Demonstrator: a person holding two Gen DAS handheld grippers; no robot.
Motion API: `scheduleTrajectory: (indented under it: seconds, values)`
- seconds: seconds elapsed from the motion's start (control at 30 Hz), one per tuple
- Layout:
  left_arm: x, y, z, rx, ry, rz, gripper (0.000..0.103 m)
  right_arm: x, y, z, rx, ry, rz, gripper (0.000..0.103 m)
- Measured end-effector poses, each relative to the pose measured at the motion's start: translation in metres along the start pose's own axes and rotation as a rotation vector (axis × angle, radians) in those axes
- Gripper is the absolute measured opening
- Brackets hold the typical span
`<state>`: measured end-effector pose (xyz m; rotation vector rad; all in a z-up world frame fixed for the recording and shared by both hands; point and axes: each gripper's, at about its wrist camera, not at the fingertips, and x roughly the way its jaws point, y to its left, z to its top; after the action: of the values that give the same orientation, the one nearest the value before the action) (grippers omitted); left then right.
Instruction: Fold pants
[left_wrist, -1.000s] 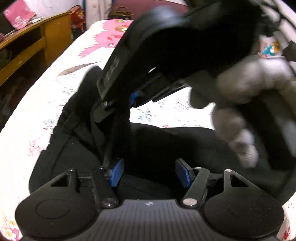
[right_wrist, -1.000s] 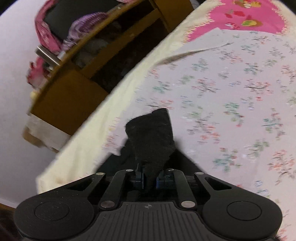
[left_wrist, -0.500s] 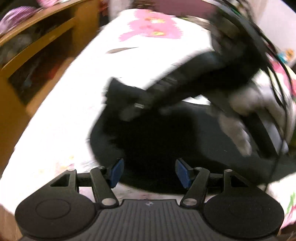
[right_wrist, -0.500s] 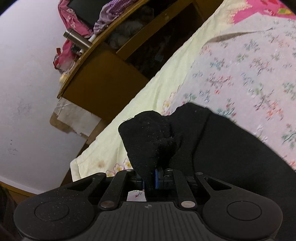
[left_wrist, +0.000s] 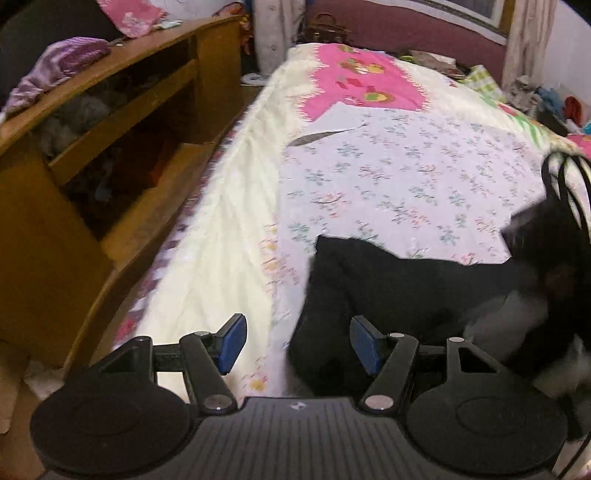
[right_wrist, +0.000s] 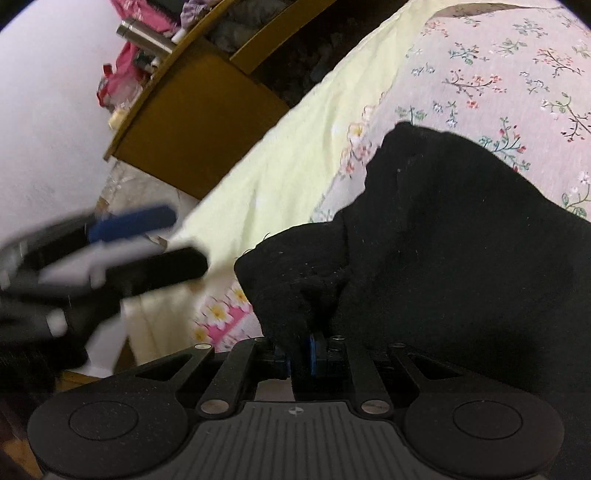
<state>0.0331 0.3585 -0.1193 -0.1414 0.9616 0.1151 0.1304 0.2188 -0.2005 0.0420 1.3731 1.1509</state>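
Note:
Black pants (left_wrist: 399, 284) lie on the floral bed sheet (left_wrist: 406, 173) near the bed's left edge. My left gripper (left_wrist: 295, 339) is open and empty, its blue pads just above the pants' left end. My right gripper (right_wrist: 297, 354) is shut on a bunched corner of the pants (right_wrist: 461, 236) and holds it low over the bed. The left gripper (right_wrist: 140, 236) shows blurred at the left of the right wrist view. The right hand and gripper (left_wrist: 535, 280) show blurred at the right of the left wrist view.
A wooden shelf unit (left_wrist: 92, 155) with clothes on it stands along the bed's left side. A pink patterned area (left_wrist: 362, 85) lies at the far end of the bed. Clutter lies at the far right (left_wrist: 546, 99).
My right gripper has pulled the pants' corner back toward the near edge, folding the cloth over. My left gripper has drawn back and left, and now sees the bed's edge.

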Motion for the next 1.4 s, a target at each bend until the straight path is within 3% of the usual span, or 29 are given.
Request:
scheduleTrajectory:
  seconds: [0.13,0.3,0.47,0.57,0.67,0.73,0.83,0.97,1.1,1.27,1.4]
  values:
    - [0.033,-0.012,0.016,0.074,0.010,-0.045,0.072,0.001,0.002,-0.004,-0.009,-0.012,-0.007,0.008]
    - [0.063,-0.028,0.027,0.109,0.032,-0.101,0.072,-0.011,0.006,-0.013,-0.030,-0.024,0.003,0.027]
    - [0.077,-0.057,0.033,0.196,0.042,-0.172,0.072,-0.044,0.009,-0.033,-0.030,-0.059,0.006,0.026]
    - [0.099,-0.066,0.019,0.244,0.110,-0.151,0.072,-0.089,-0.018,-0.048,0.067,-0.114,-0.055,0.026]
    - [0.115,-0.060,-0.005,0.258,0.182,-0.090,0.074,-0.143,-0.055,-0.052,0.118,-0.196,-0.195,0.026]
    - [0.118,-0.052,-0.011,0.226,0.190,-0.086,0.074,-0.178,-0.089,-0.047,0.186,-0.259,-0.279,0.027]
    - [0.119,-0.058,-0.010,0.233,0.196,-0.067,0.076,-0.212,-0.145,-0.040,0.304,-0.314,-0.313,0.027]
    - [0.123,-0.069,-0.012,0.263,0.201,-0.024,0.079,-0.209,-0.197,-0.025,0.398,-0.257,-0.165,0.025]
    - [0.127,-0.072,-0.010,0.256,0.213,-0.005,0.080,-0.170,-0.206,-0.016,0.351,-0.072,-0.075,0.017]
    - [0.133,-0.077,-0.004,0.265,0.239,0.010,0.083,-0.171,-0.204,-0.019,0.353,0.029,0.010,0.012]
    - [0.138,-0.079,0.001,0.269,0.252,0.014,0.086,-0.180,-0.208,-0.019,0.352,0.099,0.000,0.014]
